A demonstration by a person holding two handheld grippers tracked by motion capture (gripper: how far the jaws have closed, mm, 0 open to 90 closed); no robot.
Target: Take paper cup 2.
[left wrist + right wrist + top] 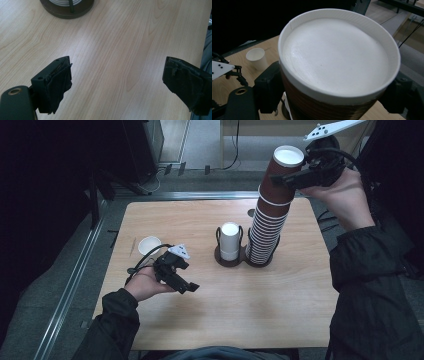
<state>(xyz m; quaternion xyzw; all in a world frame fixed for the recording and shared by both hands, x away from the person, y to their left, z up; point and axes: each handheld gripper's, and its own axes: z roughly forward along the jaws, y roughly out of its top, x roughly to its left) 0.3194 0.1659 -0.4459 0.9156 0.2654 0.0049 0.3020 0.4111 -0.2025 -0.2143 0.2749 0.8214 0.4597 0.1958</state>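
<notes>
- The left gripper (184,285) hovered low over the wooden table (200,320), its jaws spread with nothing but bare wood between them; in the left gripper view the dark holder base (67,11) lay ahead of the fingertips and a little to their left, well apart.
- A small white cup (149,244) stood just behind that gripper, untouched.
- Between the two hands, a white cup stack (230,241) sat upside down in the holder's near ring.
- The tall stack of brown cups (267,227) rose upright beside it, its long axis vertical and leaning slightly toward the right hand.
- The right gripper (295,178) held level at the stack's top, its jaws wide around the topmost brown cup (337,62), one pad (268,87) at each side; whether they pressed the wall could not be told. This hand was far nearer, so the lift appeared to be straight up along the stack.
</notes>
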